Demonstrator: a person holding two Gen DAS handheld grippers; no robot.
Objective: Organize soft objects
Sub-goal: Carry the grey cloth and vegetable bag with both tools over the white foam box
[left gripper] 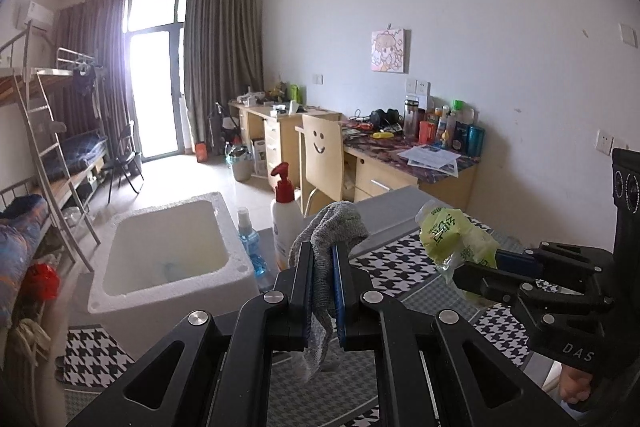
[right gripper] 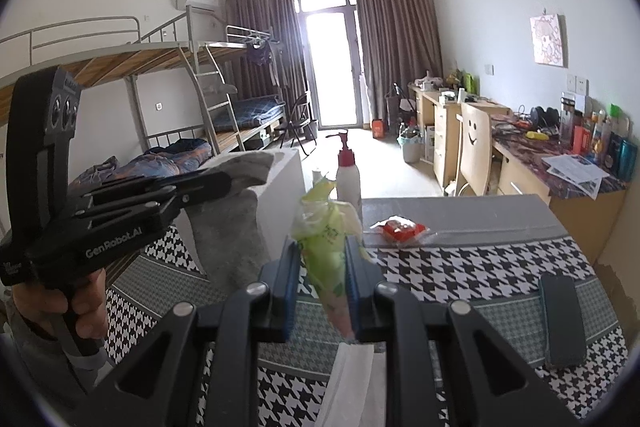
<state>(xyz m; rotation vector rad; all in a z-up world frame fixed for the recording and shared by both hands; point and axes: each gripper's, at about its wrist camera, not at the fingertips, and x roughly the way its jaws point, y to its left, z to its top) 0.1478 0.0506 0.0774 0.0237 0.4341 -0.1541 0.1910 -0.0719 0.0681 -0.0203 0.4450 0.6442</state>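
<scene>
Left gripper (left gripper: 323,267) clamped on a limp grey knitted sock (left gripper: 334,227) and right gripper (right gripper: 323,269) pinching a crinkled green plastic packet (right gripper: 324,227), both lifted off the houndstooth-patterned table (right gripper: 500,267), presumably for transfer to the open white foam box (left gripper: 160,247) at left

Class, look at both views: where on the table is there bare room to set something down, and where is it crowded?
Free: the houndstooth cloth between the red packet and the dark phone, and the grey strip behind it. Crowded: the far left, where the foam box, blue spray bottle and pump bottle stand.
</scene>
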